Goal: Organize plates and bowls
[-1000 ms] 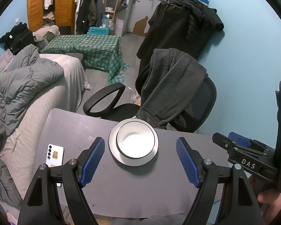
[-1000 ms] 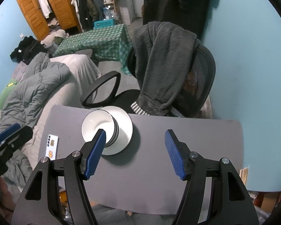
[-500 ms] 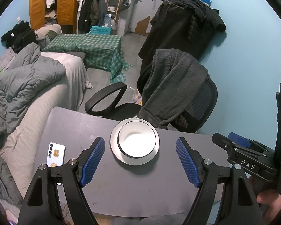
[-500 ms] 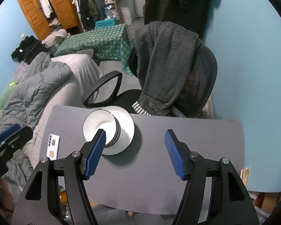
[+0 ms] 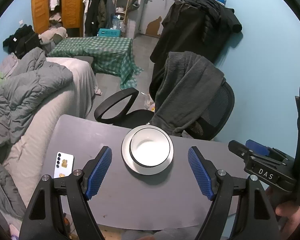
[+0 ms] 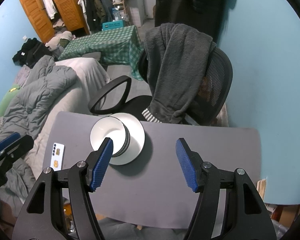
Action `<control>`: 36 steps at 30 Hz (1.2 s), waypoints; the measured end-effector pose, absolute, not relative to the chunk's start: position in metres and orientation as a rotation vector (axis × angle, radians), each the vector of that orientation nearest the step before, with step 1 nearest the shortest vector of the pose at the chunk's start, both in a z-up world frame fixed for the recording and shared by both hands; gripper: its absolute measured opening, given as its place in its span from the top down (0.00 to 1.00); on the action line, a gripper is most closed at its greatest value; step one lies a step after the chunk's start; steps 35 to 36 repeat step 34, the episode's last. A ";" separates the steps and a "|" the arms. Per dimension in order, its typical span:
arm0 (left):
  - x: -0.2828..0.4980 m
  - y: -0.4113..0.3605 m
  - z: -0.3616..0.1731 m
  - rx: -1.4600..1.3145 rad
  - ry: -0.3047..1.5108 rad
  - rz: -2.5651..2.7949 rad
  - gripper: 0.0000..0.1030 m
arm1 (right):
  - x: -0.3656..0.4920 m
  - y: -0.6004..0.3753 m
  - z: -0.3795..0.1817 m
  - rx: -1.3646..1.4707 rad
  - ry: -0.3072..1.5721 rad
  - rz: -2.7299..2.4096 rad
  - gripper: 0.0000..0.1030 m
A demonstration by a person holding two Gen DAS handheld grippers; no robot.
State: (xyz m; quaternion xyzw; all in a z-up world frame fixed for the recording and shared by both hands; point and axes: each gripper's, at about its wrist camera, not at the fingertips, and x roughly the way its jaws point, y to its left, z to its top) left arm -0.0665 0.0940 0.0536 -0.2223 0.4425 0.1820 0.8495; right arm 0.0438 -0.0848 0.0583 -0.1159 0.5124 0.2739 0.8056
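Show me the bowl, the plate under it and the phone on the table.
bowl [image 5: 150, 151], left wrist view, white inside bottom.
plate [image 5: 126, 156], left wrist view, bare rim left of the bowl.
phone [image 5: 64, 165], left wrist view, middle of its white back.

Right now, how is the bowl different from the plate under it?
The bowl is deep with tall sides; the plate is flat. The bowl is narrower, so the plate's rim shows all around it. The bowl has a dark line around its rim; the plate has none that shows. The bowl sits on top; the plate lies on the table. Both are white and round.
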 end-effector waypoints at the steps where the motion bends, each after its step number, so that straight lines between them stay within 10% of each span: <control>1: -0.067 0.093 0.054 -0.462 0.931 0.384 0.23 | 0.044 -0.084 0.058 -0.248 1.097 0.587 0.38; 36: -0.072 0.083 0.054 -0.415 0.944 0.390 0.22 | 0.034 -0.082 0.059 -0.251 1.098 0.586 0.38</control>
